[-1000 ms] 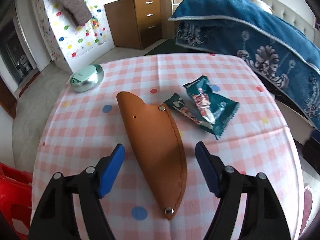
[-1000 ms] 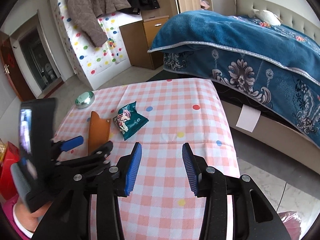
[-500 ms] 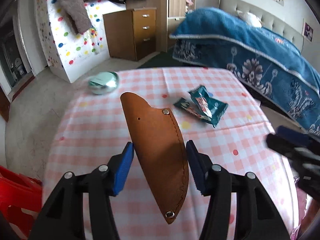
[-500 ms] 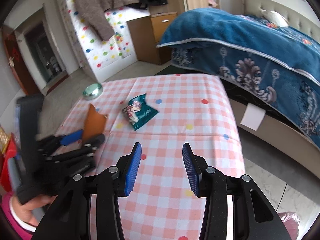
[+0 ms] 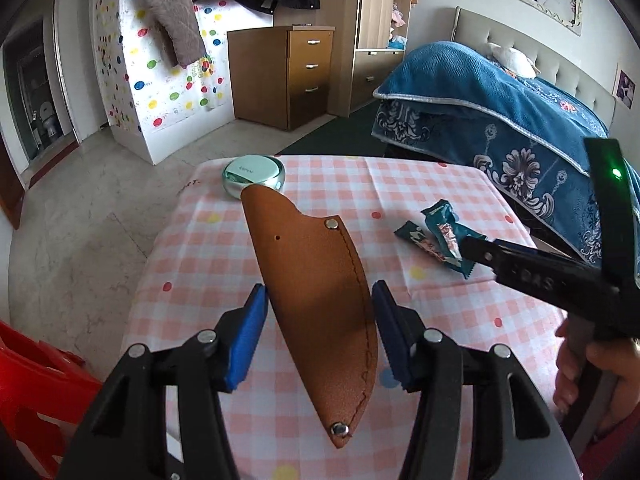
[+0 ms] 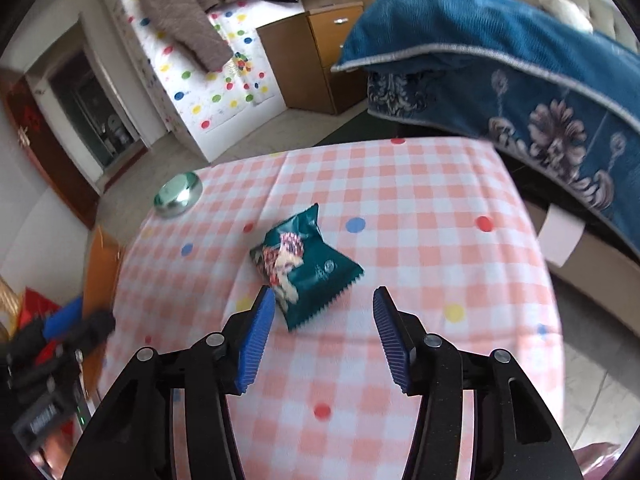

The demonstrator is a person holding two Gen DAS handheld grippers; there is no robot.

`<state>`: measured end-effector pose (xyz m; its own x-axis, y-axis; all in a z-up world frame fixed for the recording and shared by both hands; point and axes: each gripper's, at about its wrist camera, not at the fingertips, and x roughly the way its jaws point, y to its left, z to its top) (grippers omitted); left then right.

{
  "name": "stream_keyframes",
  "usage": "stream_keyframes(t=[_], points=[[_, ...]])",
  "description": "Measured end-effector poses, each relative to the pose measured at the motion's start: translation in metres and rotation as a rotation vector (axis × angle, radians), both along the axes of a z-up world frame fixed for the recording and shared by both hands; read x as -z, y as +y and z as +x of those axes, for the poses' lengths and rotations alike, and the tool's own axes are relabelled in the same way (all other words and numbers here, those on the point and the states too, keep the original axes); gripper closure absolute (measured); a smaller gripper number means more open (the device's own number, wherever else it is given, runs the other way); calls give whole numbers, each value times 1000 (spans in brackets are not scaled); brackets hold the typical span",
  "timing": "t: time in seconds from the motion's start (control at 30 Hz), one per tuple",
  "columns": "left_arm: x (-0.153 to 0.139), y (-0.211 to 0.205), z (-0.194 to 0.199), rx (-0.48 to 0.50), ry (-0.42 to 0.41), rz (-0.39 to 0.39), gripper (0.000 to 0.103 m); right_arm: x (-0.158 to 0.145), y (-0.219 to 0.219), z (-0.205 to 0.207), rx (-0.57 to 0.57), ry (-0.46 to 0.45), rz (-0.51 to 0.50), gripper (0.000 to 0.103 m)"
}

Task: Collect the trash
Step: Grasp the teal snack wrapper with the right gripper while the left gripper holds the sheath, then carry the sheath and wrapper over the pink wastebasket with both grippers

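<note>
left gripper [image 5: 318, 334] is pinching a brown sheath [image 5: 316, 300], lifting it above the checked table [image 5: 424, 184]. right gripper [image 6: 324, 330] is hanging spread over the table, its jaws having just been opening, with nothing pressed between them. teal wrapper [image 6: 308, 268] is lying on the cloth just ahead of the right fingertips, with a round tin [image 6: 178, 199] near the far left edge.

We see open counter [image 6: 420, 208] btwn wrapper [image 6: 304, 268] & bed [image 6: 520, 80]; round tin [image 6: 178, 194] sits near far-left edge; leather sheath [image 5: 316, 300] fills left approach w/ left hand-held gripper [image 5: 318, 340].
</note>
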<state>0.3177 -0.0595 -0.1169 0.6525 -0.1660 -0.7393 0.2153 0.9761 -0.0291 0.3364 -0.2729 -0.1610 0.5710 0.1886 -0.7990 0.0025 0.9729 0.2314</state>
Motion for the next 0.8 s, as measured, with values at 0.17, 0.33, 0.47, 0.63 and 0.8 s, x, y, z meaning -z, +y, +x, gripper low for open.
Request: stream_keyframes(t=[0.17, 0.33, 0.47, 0.63, 0.8], points=[[5, -1, 3, 0, 13, 4, 50, 7, 8, 20, 1, 3, -60, 50], [5, 0, 0, -6, 16, 10, 50, 0, 11, 17, -16, -51, -10, 66], [1, 1, -10, -6, 12, 11, 50, -10, 9, 9, -28, -88, 24, 103], [-10, 1, -36, 10, -13, 10, 50, -34, 13, -19, -39, -132, 3, 103], [-18, -4, -75, 44, -41, 2, 50, -56, 21, -58, -52, -156, -38, 103]])
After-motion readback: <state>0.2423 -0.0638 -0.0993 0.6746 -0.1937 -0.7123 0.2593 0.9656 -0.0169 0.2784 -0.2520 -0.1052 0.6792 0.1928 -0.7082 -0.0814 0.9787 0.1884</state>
